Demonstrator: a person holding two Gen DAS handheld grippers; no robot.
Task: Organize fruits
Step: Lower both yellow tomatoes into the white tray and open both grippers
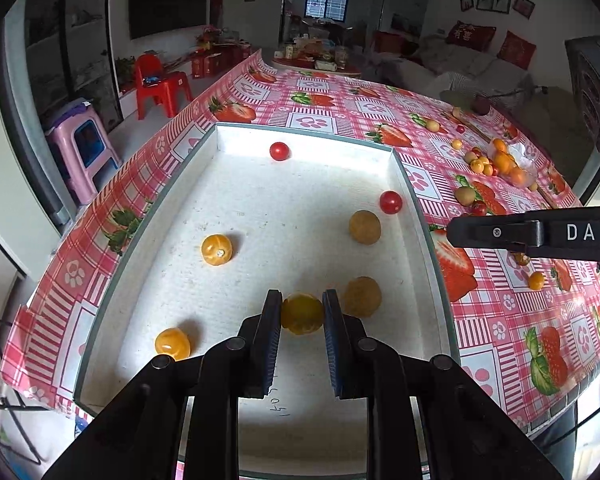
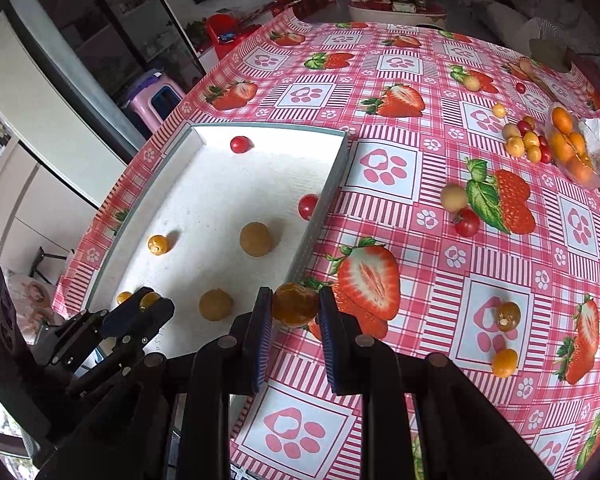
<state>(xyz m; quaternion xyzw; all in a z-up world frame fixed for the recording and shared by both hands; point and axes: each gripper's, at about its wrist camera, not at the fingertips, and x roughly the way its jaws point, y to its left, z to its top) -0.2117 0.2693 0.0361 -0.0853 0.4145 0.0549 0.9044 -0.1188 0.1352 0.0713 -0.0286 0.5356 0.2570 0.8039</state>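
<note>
A shallow white tray [image 1: 304, 136] lies on the strawberry tablecloth; it also shows in the right wrist view [image 2: 332, 168]. In it lie two red cherry tomatoes [image 1: 279, 151] [image 1: 391, 202], two tan round fruits [image 1: 364, 227] [image 1: 361, 296] and two small orange fruits [image 1: 216, 249] [image 1: 172, 344]. My left gripper [image 1: 302, 314] is low inside the tray, shut on a yellow-orange fruit [image 1: 302, 314]. My right gripper [image 2: 294, 308] holds an orange fruit [image 2: 295, 305] just outside the tray's right wall.
Loose fruits lie on the cloth at the right: a heap of small fruits [image 2: 526, 140], a clear bag of oranges [image 2: 576, 152], a tan fruit and a tomato [image 2: 466, 222], and two orange fruits [image 2: 504, 362]. The table's left edge drops to plastic stools.
</note>
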